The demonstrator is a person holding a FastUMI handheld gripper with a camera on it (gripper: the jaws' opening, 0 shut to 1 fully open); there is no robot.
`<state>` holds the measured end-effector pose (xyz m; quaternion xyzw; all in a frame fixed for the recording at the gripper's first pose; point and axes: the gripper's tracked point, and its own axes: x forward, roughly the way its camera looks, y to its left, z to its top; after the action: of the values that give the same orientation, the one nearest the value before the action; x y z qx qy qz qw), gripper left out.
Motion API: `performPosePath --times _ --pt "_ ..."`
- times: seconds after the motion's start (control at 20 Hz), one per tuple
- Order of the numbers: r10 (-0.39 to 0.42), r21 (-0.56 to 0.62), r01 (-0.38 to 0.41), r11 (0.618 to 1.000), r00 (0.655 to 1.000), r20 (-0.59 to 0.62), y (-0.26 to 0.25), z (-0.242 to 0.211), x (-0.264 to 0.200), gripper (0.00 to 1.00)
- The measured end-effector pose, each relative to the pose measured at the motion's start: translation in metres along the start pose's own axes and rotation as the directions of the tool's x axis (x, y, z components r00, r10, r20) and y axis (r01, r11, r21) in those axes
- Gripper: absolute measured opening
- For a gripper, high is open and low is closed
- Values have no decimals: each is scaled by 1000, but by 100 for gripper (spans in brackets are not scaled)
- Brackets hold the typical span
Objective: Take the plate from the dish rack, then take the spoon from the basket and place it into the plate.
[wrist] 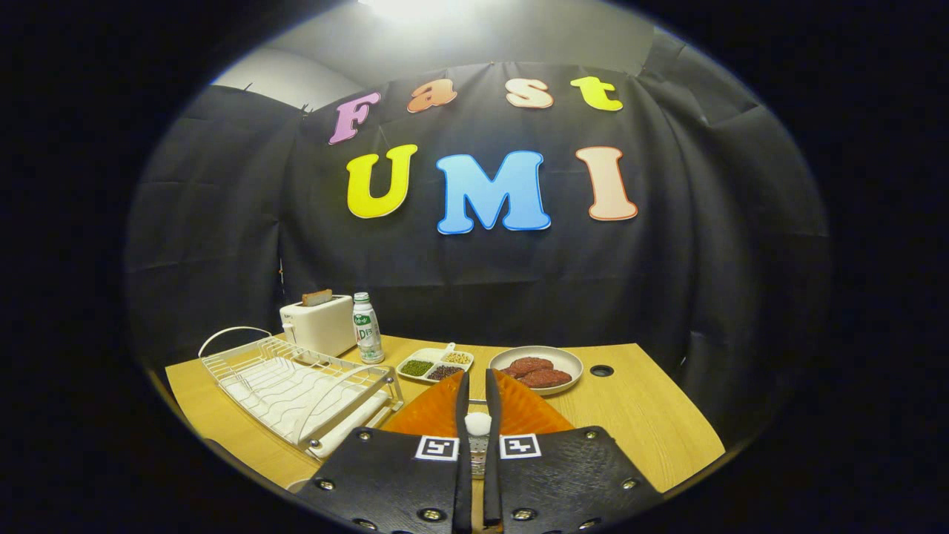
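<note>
On the wooden table (637,415), the gripper (478,382) has its fingers nearly closed around a white spoon (477,424) handle, directly above the orange plate (434,411).

The orange plate (437,412) is largely hidden behind the tool (478,386), whose 2 fingers stand nearly closed over a small white handle end (478,423); whether they press it is unclear. The bottle (366,328) label is too small to tell.

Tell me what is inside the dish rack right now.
The dish rack holds no dishes; just its wire slots and the white tray beneath show. The orange plate sits ahead of the tongs, whose fingers are nearly closed around something white, with the near part of the plate hidden behind them.
</note>
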<state>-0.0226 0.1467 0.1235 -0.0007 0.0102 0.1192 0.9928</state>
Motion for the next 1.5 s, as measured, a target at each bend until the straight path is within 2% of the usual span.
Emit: performPosePath --times 0.45,0.8,0.95,1.1,1.25,1.5 --pt "-14 -14 14 1000 1000 -19 10 57 -44 6" --pt "-25 -55 21 998 997 -67 23 64 -84 6" --pt "-14 -43 10 999 995 -102 30 55 -101 6" --pt "-43 -46 37 998 987 -155 27 41 -113 6" --pt "-24 -13 22 1000 976 -215 38 25 -120 6" --pt "9 -32 -20 999 952 -307 58 0 -119 6"
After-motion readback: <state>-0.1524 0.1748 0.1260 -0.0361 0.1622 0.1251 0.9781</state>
